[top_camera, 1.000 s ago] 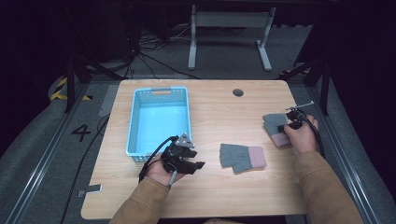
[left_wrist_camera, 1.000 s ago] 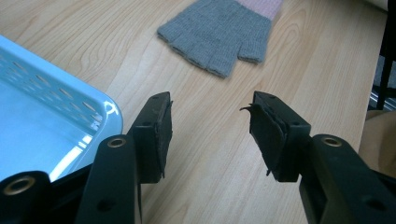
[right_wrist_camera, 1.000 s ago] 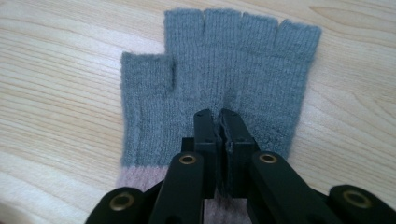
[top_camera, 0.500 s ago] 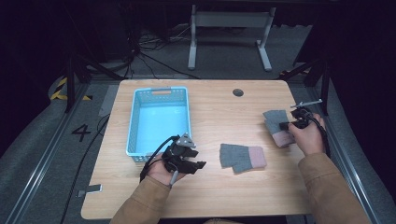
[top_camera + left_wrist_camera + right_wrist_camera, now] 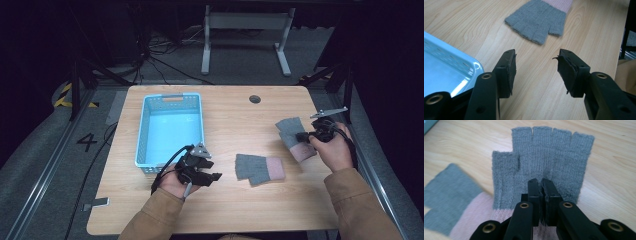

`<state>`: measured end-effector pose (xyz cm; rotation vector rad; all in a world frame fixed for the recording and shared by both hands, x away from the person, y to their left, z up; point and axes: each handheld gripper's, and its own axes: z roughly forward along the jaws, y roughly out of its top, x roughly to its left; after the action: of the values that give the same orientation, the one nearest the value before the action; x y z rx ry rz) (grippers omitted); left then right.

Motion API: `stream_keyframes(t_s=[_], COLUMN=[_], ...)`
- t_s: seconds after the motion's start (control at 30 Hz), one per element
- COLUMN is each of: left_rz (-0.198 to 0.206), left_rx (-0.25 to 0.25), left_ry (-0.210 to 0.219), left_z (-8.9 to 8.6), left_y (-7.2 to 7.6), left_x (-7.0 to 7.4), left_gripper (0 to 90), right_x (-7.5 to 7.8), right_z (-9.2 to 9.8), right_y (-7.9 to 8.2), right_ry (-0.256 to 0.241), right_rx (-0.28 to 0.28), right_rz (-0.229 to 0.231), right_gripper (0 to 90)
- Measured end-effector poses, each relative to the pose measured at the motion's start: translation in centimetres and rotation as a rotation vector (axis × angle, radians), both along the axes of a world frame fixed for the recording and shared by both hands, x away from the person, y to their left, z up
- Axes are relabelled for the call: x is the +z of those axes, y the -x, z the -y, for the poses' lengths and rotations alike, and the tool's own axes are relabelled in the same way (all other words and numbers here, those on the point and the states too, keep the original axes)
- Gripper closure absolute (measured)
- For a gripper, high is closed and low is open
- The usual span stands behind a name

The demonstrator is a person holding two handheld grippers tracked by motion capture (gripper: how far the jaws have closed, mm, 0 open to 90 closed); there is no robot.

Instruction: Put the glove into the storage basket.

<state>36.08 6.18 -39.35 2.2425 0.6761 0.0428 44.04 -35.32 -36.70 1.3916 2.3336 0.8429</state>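
Gloves lie on a pale wooden table (image 5: 225, 210) where a person sits with a two-jaw gripper in each hand. Two grey knitted fingerless gloves with pink cuffs are in play. One (image 5: 295, 137) rests near the right edge, under the right gripper (image 5: 306, 136). In the right gripper view its black jaws are pressed together with only a hairline gap, their tips down on the grey knit of that glove (image 5: 541, 162) just above the pink cuff; they appear to pinch a fold of the fabric, though the glove looks flat on the wood, not lifted. The second glove (image 5: 260, 168) lies flat in the near middle of the table, well apart from the first, touched by nothing.

The left gripper (image 5: 212, 172) hovers near the near right corner of a light blue perforated plastic basket (image 5: 145, 132), which stands on the left half of the table. Its jaws stand wide open and hold nothing; in the left gripper view the middle glove (image 5: 537, 21) lies ahead of them.

Judging by the layout, the work is putting the gloves into the basket, and it has barely begun: the basket holds nothing, one glove is just being gripped, and both remain to be carried across.
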Motion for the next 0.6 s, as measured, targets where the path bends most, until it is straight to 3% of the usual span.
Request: stream_keyframes(t_s=[0.37,0.6], left_rz=[-0.003,-0.004], left_rx=[-0.007,-0.005], left_ry=[-0.005,-0.002], left_z=[0.1,0.1], left_y=[0.0,0.0], left_x=[0.0,-0.1], left_gripper=[49.4,49.7], right_x=[1.6,1.5], right_z=[-2.4,-3.6], right_y=[2.0,3.0], right_ry=[0.006,0.004], right_rx=[0.146,0.238], right_rz=[0.018,0.014], right_gripper=[86.7,86.5])
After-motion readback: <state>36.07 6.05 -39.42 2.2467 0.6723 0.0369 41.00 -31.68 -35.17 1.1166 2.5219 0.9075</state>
